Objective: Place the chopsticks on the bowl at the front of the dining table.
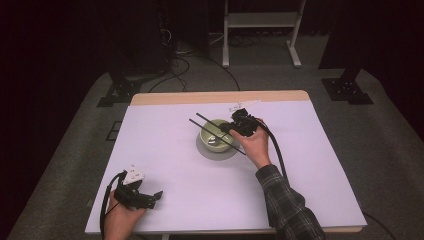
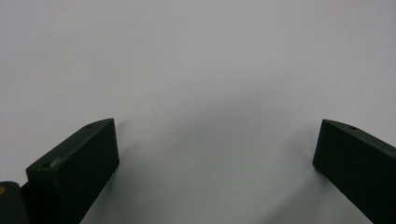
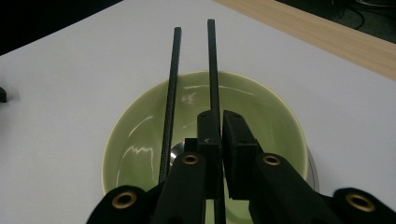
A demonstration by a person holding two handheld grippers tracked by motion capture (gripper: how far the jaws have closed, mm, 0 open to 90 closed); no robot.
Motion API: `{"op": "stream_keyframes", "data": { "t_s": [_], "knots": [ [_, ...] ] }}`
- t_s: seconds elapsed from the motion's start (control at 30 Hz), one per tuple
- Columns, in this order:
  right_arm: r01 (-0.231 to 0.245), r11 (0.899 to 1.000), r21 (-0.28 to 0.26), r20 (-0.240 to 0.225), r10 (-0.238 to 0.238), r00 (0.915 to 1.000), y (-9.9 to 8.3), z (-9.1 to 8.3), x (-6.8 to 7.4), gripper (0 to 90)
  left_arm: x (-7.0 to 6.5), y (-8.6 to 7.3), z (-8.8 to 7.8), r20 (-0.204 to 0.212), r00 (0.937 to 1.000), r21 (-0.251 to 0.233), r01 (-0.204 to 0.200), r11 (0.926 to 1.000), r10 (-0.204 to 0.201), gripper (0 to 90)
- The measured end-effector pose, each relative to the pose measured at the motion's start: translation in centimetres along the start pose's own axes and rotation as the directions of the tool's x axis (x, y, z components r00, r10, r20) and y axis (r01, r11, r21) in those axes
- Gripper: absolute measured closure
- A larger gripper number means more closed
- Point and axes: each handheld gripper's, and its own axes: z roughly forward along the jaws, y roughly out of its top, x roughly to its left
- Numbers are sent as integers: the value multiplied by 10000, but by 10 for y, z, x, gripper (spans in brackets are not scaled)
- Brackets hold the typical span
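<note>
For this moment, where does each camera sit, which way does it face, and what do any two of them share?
High view: above the person's side, looking forward and down at the table; both forearms, left gripper, right gripper.
Left gripper view: rides the left gripper, facing the bare white tabletop; jaws wide apart.
Right gripper view: rides the right gripper, looking over the green bowl; jaws pinch one chopstick.
Shared: high and right gripper views show bowl and chopsticks.

No readable text, label, brand, number or sign is showing anywhere in these pictures.
</note>
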Motion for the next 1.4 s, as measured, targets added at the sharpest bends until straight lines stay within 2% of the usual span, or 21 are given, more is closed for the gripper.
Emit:
{"op": "stream_keyframes", "data": {
  "t_s": [0.77,0.87,0.97,1.23,1.4],
  "knots": [
    [95,9999,83,-31,-95,10000,-1,9,3,855,0,0,0,-1,10000,4,-3,10000,3,0],
    [145,9999,78,-19,-144,9999,-1,9,3,848,0,0,0,3,10000,1,-10,10000,10,0],
    [153,9999,22,-17,-153,9999,0,8,4,802,0,0,0,4,10000,2,-9,10000,9,0],
    [149,9997,-206,103,-147,9998,2,-2,3,782,0,0,0,3,10000,-1,-7,10000,7,0],
    [321,9989,-339,131,-317,9994,4,-16,5,828,0,0,0,2,10000,-1,-8,10000,8,0]
  ]
}}
